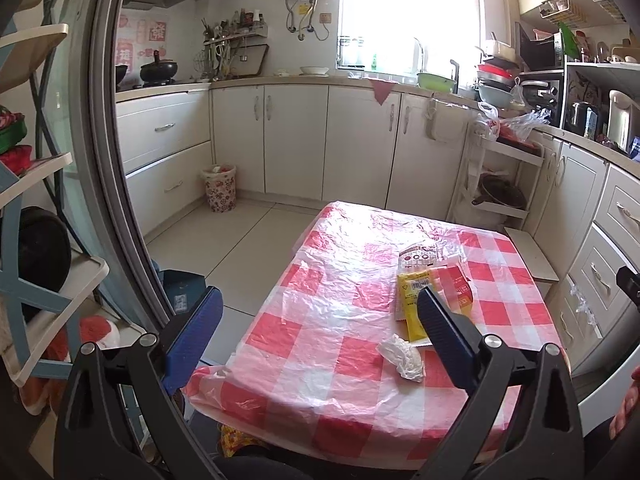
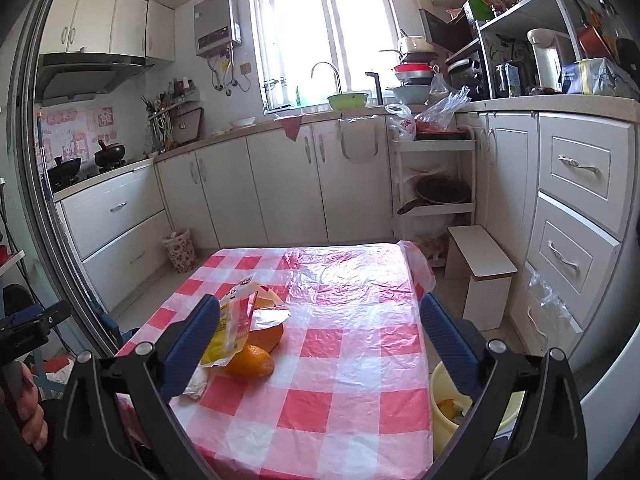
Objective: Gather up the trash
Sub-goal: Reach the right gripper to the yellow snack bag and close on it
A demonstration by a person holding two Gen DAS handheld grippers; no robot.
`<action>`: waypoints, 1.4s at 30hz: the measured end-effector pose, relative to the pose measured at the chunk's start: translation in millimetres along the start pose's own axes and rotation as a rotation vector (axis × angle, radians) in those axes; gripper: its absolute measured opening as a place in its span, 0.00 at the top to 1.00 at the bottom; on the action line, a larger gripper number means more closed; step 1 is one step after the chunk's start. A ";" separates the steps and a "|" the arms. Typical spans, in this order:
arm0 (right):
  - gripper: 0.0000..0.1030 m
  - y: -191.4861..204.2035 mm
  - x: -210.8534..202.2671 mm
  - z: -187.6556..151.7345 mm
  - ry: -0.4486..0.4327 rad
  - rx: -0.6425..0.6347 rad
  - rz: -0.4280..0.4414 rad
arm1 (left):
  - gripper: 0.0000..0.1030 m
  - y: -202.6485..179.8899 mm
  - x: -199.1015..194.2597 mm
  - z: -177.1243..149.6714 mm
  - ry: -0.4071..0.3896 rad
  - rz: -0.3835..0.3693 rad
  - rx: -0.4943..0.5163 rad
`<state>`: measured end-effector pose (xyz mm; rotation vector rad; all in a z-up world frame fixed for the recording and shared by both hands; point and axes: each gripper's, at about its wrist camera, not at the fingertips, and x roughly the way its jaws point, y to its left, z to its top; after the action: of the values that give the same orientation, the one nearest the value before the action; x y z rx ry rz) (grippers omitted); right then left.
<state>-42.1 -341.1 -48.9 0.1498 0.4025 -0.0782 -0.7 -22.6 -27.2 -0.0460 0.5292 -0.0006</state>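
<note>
Both the left gripper (image 1: 320, 316) and right gripper (image 2: 320, 332) stand wide, holding nothing. On the checked table (image 2: 320, 400): yellow wrapper (image 1: 416, 300), crumpled tissue (image 1: 402, 356), orange peel (image 2: 256, 344). Beside the table, the yellow bin (image 2: 442, 412) holds scraps. Collection judged barely begun.

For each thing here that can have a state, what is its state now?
left gripper: open, empty
right gripper: open, empty
yellow wrapper: torn open, flat on table
tissue: crumpled, on table
orange peel: on table, under wrapper
yellow bin: beside table, holds scraps
</note>
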 end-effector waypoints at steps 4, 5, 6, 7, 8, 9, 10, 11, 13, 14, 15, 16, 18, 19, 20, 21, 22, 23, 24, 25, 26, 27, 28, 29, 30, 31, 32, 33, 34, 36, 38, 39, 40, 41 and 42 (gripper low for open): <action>0.07 4.9 3.2 -2.0 0.015 -0.016 0.004 | 0.08 -3.7 2.0 -0.7 0.003 0.000 0.020; 0.07 5.5 3.7 -2.1 0.018 -0.018 0.006 | 0.08 -4.5 2.4 -0.9 0.003 0.000 0.024; 0.07 6.2 3.9 -2.5 0.020 -0.019 0.008 | 0.08 -4.6 2.7 -0.7 0.004 0.000 0.026; 0.07 6.3 4.4 -2.4 0.022 -0.020 0.010 | 0.08 -5.2 3.0 -0.9 0.005 0.000 0.028; 0.07 6.0 4.6 -2.5 0.024 -0.021 0.012 | 0.08 -5.7 3.3 -1.1 0.007 0.000 0.030; 0.07 5.8 4.7 -2.6 0.028 -0.020 0.012 | 0.08 -5.9 3.4 -0.9 0.008 0.000 0.031; 0.07 5.9 5.4 -2.8 0.032 -0.020 0.012 | 0.08 -6.2 3.8 -1.0 0.010 -0.001 0.034; 0.07 5.6 6.4 -2.8 0.037 -0.019 0.012 | 0.08 -6.3 4.3 -1.0 0.014 -0.002 0.037; 0.07 3.8 7.6 -2.6 0.045 -0.013 0.013 | 0.08 -5.5 5.1 -0.6 0.018 0.000 0.042; 0.07 3.6 7.4 -2.6 0.046 -0.009 0.012 | 0.08 -4.7 5.3 -0.6 0.020 0.002 0.041; 0.07 2.7 7.0 -2.4 0.045 -0.005 0.011 | 0.08 -4.1 5.5 -0.2 0.022 0.002 0.040; 0.07 2.5 6.9 -2.5 0.045 -0.003 0.011 | 0.08 -2.9 6.1 -0.2 0.026 0.001 0.036; 0.07 1.2 7.2 -2.4 0.050 0.004 0.011 | 0.08 -1.4 7.5 0.3 0.034 -0.001 0.029; 0.07 1.2 7.5 -2.3 0.052 0.005 0.011 | 0.08 -1.1 8.0 0.5 0.036 0.000 0.028; 0.07 1.0 7.7 -2.2 0.055 0.006 0.011 | 0.08 -0.8 8.6 0.6 0.038 0.001 0.028; 0.07 1.1 8.0 -2.0 0.057 0.005 0.011 | 0.08 -0.7 9.1 0.6 0.040 0.002 0.029; 0.07 1.0 8.2 -1.7 0.058 0.005 0.012 | 0.08 -1.2 9.2 0.5 0.041 0.002 0.030; 0.07 1.2 8.3 -1.9 0.059 0.006 0.013 | 0.08 -1.7 9.9 0.3 0.045 0.000 0.033; 0.07 1.2 8.7 -1.8 0.062 0.007 0.016 | 0.08 -2.5 10.5 0.1 0.049 -0.002 0.038; 0.07 1.6 8.8 -2.4 0.063 0.007 0.016 | 0.08 -3.7 11.0 -0.2 0.052 -0.003 0.046; 0.07 2.0 9.4 -2.6 0.066 0.006 0.018 | 0.08 -4.7 11.4 -0.1 0.053 -0.002 0.055; 0.07 2.5 10.2 -2.7 0.070 0.004 0.022 | 0.08 -5.7 11.5 -0.4 0.053 0.000 0.063; 0.07 3.4 11.3 -3.0 0.075 0.002 0.025 | 0.08 -6.4 11.4 -0.7 0.054 0.001 0.071; 0.07 4.3 12.8 -3.3 0.080 -0.001 0.028 | 0.08 -6.2 11.5 -0.6 0.054 0.001 0.074; 0.07 5.3 14.2 -3.6 0.087 -0.005 0.031 | 0.08 -5.6 11.8 -0.6 0.057 0.000 0.074; 0.07 7.0 15.8 -4.1 0.093 -0.008 0.036 | 0.08 -4.2 12.6 -0.1 0.063 -0.004 0.070; 0.07 8.3 17.3 -4.6 0.098 -0.012 0.042 | 0.08 -2.4 14.7 0.5 0.079 -0.014 0.061; 0.07 10.4 20.4 -4.7 0.105 -0.017 0.051 | 0.08 -0.6 19.1 1.5 0.107 -0.026 0.047; 0.07 12.5 24.6 -4.9 0.112 -0.022 0.056 | 0.08 0.8 25.1 2.6 0.140 -0.043 0.032; 0.07 20.2 41.6 -3.8 0.149 -0.039 0.076 | 0.08 4.2 45.0 3.9 0.234 -0.087 -0.022; 0.07 27.4 64.4 -0.6 0.192 -0.039 0.106 | 0.08 8.0 62.6 2.2 0.305 -0.087 -0.078; 0.07 32.0 78.2 1.8 0.217 -0.038 0.129 | 0.08 10.4 68.2 -0.1 0.327 -0.085 -0.101; 0.07 37.2 92.4 3.9 0.238 -0.039 0.154 | 0.08 13.5 73.0 -3.1 0.346 -0.088 -0.129; 0.07 42.0 105.9 5.0 0.258 -0.040 0.172 | 0.08 16.4 74.8 -6.7 0.352 -0.085 -0.142; 0.07 47.7 118.2 4.6 0.278 -0.042 0.182 | 0.08 18.6 75.3 -10.3 0.352 -0.072 -0.136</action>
<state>73.1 -300.2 -85.3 0.1556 0.6657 0.1317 58.9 -5.5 -75.0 -0.2006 0.8789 -0.0440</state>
